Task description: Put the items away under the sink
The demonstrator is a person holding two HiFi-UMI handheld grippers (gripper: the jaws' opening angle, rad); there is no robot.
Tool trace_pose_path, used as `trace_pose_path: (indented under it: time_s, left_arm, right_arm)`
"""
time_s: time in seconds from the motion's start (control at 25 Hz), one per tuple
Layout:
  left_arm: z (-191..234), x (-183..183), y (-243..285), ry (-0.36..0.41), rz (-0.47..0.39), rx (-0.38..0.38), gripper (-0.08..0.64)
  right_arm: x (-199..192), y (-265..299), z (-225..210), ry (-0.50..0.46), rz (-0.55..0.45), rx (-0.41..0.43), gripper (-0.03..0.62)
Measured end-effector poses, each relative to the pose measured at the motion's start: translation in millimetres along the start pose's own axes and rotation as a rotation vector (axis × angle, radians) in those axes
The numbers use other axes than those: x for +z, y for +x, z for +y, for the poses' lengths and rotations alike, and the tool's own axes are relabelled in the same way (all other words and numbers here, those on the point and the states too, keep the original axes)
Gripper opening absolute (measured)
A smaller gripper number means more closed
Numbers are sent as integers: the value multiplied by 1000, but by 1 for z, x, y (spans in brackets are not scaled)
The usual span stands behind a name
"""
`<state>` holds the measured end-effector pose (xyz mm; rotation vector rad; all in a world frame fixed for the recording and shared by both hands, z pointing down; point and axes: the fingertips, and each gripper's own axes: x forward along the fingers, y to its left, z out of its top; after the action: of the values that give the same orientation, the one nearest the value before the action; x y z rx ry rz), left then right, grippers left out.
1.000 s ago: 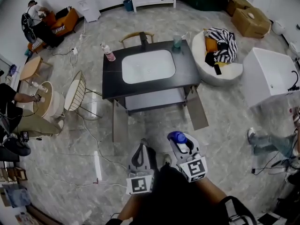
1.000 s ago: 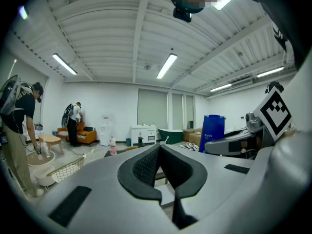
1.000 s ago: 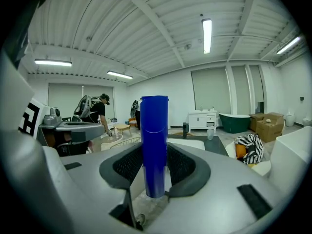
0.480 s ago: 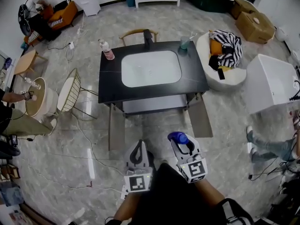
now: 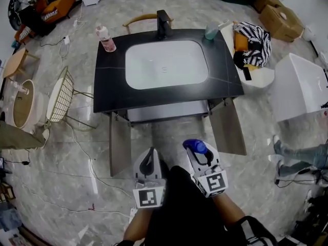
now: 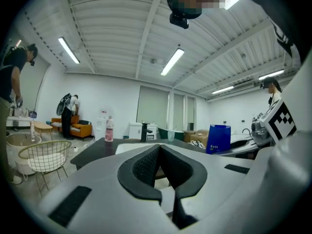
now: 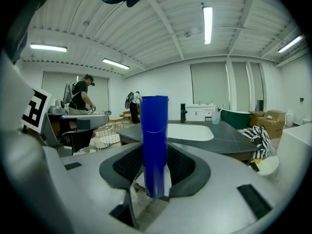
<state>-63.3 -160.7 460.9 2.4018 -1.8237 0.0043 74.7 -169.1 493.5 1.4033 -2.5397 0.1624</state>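
Observation:
A black-topped sink vanity [image 5: 107,86] with a white basin stands ahead, its two doors [image 5: 119,142] [image 5: 228,127] swung open over a grey shelf [image 5: 166,111]. My right gripper [image 5: 199,155] [image 7: 155,154] is shut on an upright blue bottle [image 5: 195,146] [image 7: 155,145], which also shows in the left gripper view as the blue bottle [image 6: 219,139]. My left gripper [image 5: 149,160] [image 6: 158,152] is shut with nothing in it. Both hang short of the open cabinet. On the top stand a pink bottle [image 5: 106,38] [image 6: 109,129], a black faucet [image 5: 164,22] and a green cup [image 5: 211,31] [image 7: 216,116].
A wire chair [image 5: 60,99] sits left of the vanity, with cables [image 5: 87,158] trailing over the floor. At the right are a white beanbag with striped cloth [image 5: 253,40], a white box [image 5: 302,86] and a person's legs [image 5: 302,155].
The vanity has come nearer and larger in the head view. Both grippers have sunk and moved toward it, the right one still holding the blue bottle.

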Motion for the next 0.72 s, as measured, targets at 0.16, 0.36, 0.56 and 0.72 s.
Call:
trace_pose_path:
  time_s: [0.16,0.36,0.56,0.72]
  left_arm:
    - [18,-57,22,-22,1,-4,14]
    - [43,-134,44,-33,-23,2,14]
    - [55,-198,51,-31,-59,27,14]
    - [51,-242,56,-14,-70,0,14]
  right_arm:
    - [-49,40,-1,-15,-18,-1,156]
    - [-126,87,-4,-15,-21,-11,156]
    - [-195,115,-5,-10,-49,-16,156]
    - [-243,130,-7,-19,-63,-17,156]
